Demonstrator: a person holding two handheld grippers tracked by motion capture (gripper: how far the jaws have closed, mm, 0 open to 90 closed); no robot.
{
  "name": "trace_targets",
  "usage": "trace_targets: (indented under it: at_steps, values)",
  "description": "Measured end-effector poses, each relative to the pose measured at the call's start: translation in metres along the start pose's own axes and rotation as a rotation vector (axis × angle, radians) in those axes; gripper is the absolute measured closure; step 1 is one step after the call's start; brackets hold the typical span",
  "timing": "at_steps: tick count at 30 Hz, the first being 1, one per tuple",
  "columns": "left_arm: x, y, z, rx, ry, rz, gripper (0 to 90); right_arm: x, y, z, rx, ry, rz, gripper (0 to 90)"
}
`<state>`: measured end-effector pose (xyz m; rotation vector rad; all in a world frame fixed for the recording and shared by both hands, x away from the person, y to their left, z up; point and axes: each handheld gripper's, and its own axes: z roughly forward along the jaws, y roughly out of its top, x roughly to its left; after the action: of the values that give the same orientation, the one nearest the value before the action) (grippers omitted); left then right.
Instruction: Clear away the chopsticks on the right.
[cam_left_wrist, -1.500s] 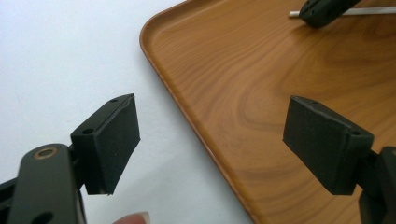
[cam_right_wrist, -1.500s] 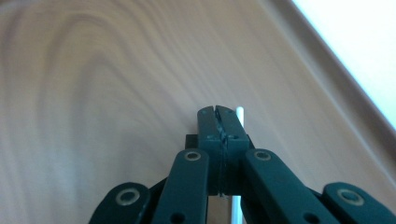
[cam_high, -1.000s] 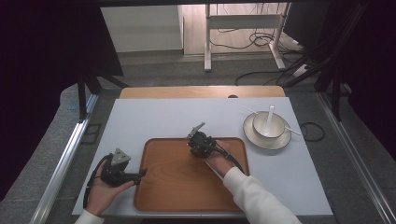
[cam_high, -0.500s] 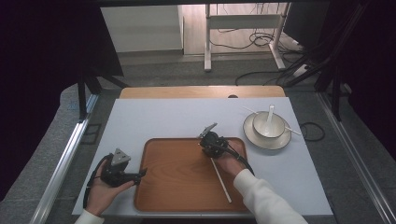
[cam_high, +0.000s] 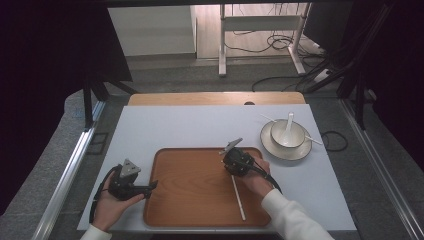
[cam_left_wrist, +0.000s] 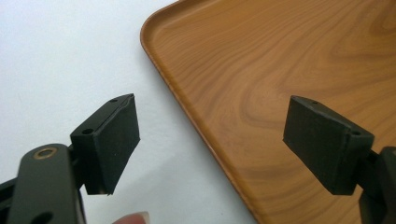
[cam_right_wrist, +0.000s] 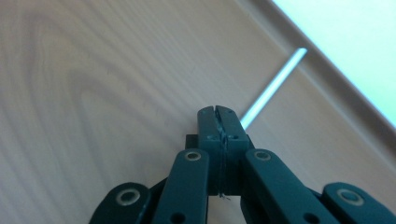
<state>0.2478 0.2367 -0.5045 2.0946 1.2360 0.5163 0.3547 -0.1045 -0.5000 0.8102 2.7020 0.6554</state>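
One tray (cam_high: 195, 190) held one chopstick (cam_high: 238, 197), apparently pinched by the closed right gripper (cam_right_wrist: 218, 122); the left gripper (cam_left_wrist: 210, 140) gaped.

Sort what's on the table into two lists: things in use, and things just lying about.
In use:
- white chopstick, clamped in the right gripper
- wooden tray
- left gripper, open at the tray's edge

Lying about:
- bowl with spoon on its plate

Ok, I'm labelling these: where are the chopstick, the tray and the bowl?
chopstick (cam_high: 238, 196): high view, mid-shaft.
tray (cam_high: 159, 153): high view, far left rim corner.
bowl (cam_high: 299, 136): high view, right side of the rim.
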Motion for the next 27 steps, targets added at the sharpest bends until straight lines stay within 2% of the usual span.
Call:
trace_targets:
  at_steps: [6, 15, 27]
  values:
    - [0.000, 0.000, 0.000, 0.001, -0.002, 0.004, 18.2, -0.002, -0.015, -0.006, 0.011, 0.002, 0.010, 89.7]
    - [-0.001, 0.001, 0.002, 0.004, -0.001, 0.004, 18.2, -0.012, -0.038, -0.021, 0.009, -0.021, 0.045, 89.8]
    - [-0.001, 0.001, 0.002, 0.004, 0.002, 0.003, 18.2, -0.019, -0.057, -0.029, 0.008, -0.021, 0.078, 89.8]
